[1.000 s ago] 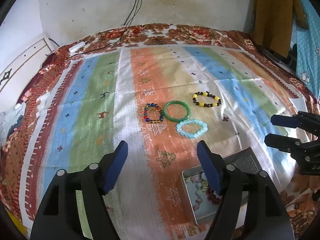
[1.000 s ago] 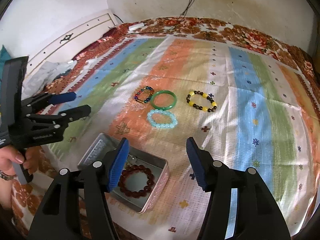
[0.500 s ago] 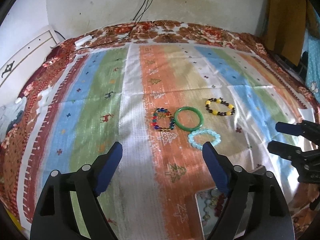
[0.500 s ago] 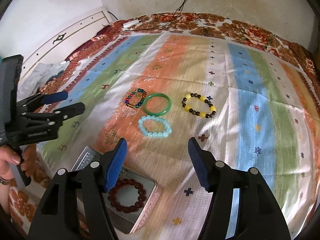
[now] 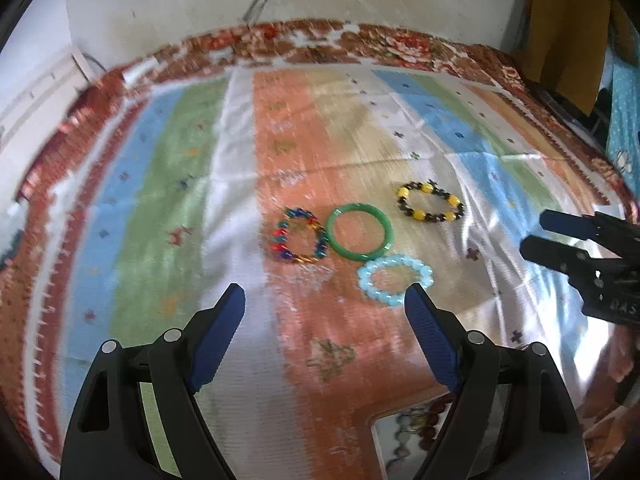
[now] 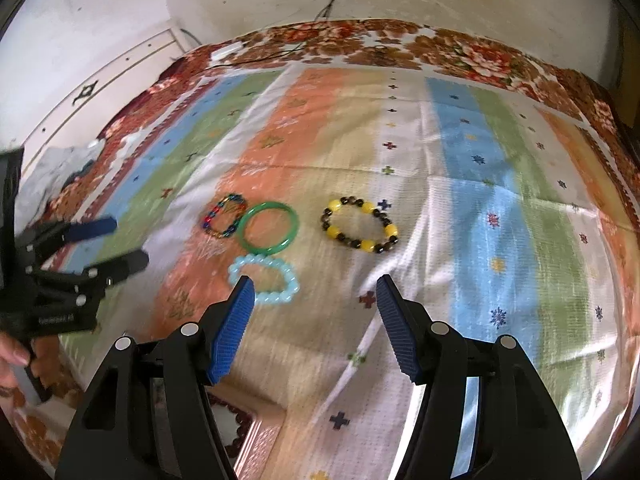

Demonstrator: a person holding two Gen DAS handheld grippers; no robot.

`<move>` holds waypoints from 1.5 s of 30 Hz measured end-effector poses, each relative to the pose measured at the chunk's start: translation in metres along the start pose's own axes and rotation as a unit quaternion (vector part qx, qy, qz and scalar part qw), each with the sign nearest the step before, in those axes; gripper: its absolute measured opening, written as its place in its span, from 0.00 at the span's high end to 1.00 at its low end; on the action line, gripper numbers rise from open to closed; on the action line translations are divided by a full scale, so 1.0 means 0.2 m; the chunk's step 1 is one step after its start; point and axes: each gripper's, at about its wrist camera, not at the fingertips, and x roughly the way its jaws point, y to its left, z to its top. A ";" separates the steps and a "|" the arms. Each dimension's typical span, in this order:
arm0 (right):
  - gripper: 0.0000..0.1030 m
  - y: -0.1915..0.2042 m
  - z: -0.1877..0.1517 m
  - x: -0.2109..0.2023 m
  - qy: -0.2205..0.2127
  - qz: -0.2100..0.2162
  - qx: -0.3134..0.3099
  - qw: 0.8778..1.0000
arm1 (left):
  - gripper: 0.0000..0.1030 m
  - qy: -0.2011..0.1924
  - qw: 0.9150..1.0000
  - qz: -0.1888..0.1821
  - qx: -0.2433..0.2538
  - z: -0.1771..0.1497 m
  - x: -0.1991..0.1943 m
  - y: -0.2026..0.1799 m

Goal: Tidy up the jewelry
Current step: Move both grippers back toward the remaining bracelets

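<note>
Several bracelets lie on the striped cloth: a multicolour beaded one (image 5: 299, 236) (image 6: 225, 216), a green bangle (image 5: 359, 231) (image 6: 269, 227), a pale blue beaded one (image 5: 395, 274) (image 6: 265, 278) and a yellow-and-dark beaded one (image 5: 430, 201) (image 6: 359, 225). A metal tin (image 5: 416, 436) (image 6: 240, 432) with a dark red bracelet inside sits at the near edge, mostly hidden by the grippers. My left gripper (image 5: 325, 300) is open and empty, short of the bracelets. My right gripper (image 6: 314, 286) is open and empty, its left pad over the pale blue bracelet's near edge.
The striped cloth (image 6: 500, 200) covers a bed with a floral border (image 6: 460, 48). A white headboard (image 6: 100, 88) stands on the left and a wall with cables behind. The other gripper shows in each view (image 5: 580, 248) (image 6: 80, 256).
Both grippers have moved forward toward the bracelets, which now look nearer and larger. The tin has slid down to the bottom edge of both views. Both stay open.
</note>
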 end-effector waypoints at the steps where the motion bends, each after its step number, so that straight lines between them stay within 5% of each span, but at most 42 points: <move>1: 0.39 -0.01 0.01 0.01 0.001 -0.001 0.001 1.000 | 0.21 0.007 1.000 -0.005 -0.006 0.00 0.02 0.01; 27: 0.39 -0.20 0.18 0.26 0.020 -0.039 0.028 0.999 | 0.21 0.096 0.994 -0.011 0.044 0.10 0.43 -0.08; 45: 0.39 -0.27 0.24 0.48 0.048 -0.076 0.013 0.996 | 0.21 0.133 0.988 -0.034 0.078 0.10 0.53 -0.14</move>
